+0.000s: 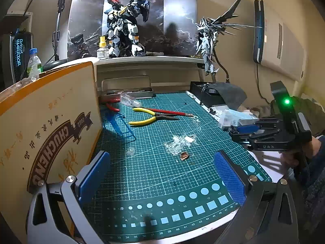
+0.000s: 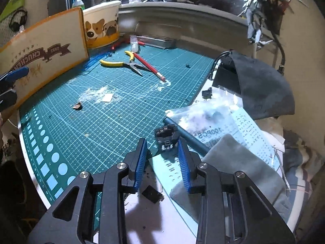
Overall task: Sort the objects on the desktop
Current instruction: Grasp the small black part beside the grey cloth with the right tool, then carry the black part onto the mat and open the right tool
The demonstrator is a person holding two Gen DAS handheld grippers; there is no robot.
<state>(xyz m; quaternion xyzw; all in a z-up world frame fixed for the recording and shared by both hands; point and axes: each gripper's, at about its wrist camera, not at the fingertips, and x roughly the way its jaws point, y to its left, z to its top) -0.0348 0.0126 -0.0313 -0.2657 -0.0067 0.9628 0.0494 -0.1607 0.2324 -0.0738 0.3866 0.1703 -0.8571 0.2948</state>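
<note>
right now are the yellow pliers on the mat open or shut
Open at the handles: the yellow pliers lie flat on the green cutting mat with their two yellow handles spread apart, while the dark nose tips meet in a point.

Cutting mat [image 1: 154, 162]: teal-green, pale grid, light circles and squares along edge
Pliers [image 1: 149, 117]: yellow handles
Pencil [image 2: 149, 66]: red
Box panel [image 1: 46, 126]: cream, orange border, brown banner print
Paper bowl [image 2: 101, 25]: cream, brown dog faces
Gripper fingers [image 2: 141, 162]: blue ribbed pads, black frames
</note>
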